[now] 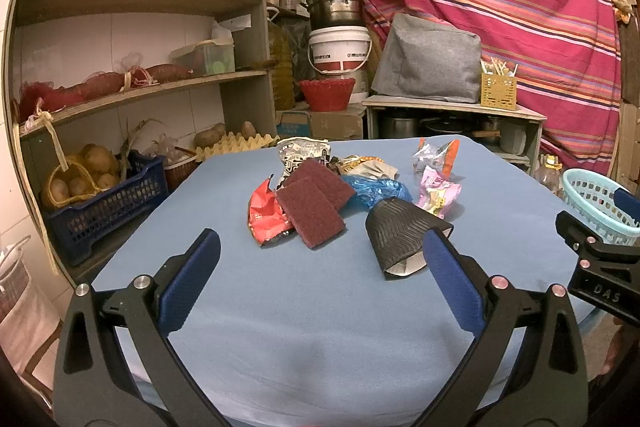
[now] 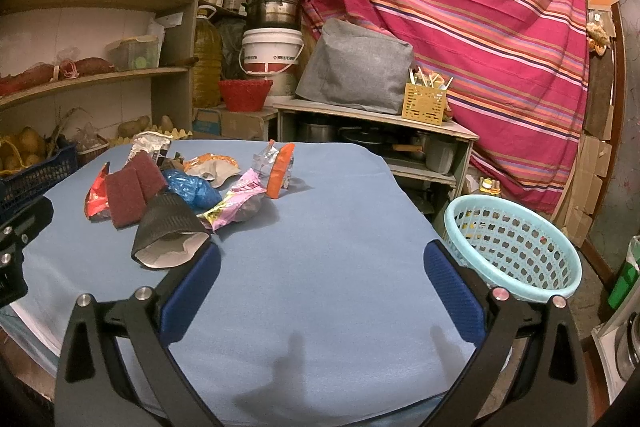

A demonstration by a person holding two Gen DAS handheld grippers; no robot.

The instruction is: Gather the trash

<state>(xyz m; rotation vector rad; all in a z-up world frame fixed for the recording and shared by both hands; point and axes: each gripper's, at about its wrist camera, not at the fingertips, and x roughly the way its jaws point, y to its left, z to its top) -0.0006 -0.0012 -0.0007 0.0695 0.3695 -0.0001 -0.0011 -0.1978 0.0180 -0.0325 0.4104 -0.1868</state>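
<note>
A heap of trash lies on the blue table [image 1: 320, 307]: a red wrapper [image 1: 266, 213], two maroon scouring pads [image 1: 314, 205], a blue plastic bag [image 1: 376, 189], a black ribbed cup sleeve [image 1: 400, 235], a pink wrapper [image 1: 436, 193] and an orange-silver wrapper [image 1: 438, 153]. My left gripper [image 1: 324, 247] is open and empty just before the heap. My right gripper [image 2: 322, 259] is open and empty over bare cloth, with the sleeve [image 2: 168, 231] by its left finger. A light blue basket [image 2: 516, 247] stands at the table's right edge.
Wooden shelves [image 1: 132, 87] with potatoes and a dark blue crate [image 1: 104, 207] stand at the left. A low table [image 1: 452, 107] with a grey covered box, a white bucket [image 1: 338, 51] and a striped red cloth [image 1: 520, 7] are behind.
</note>
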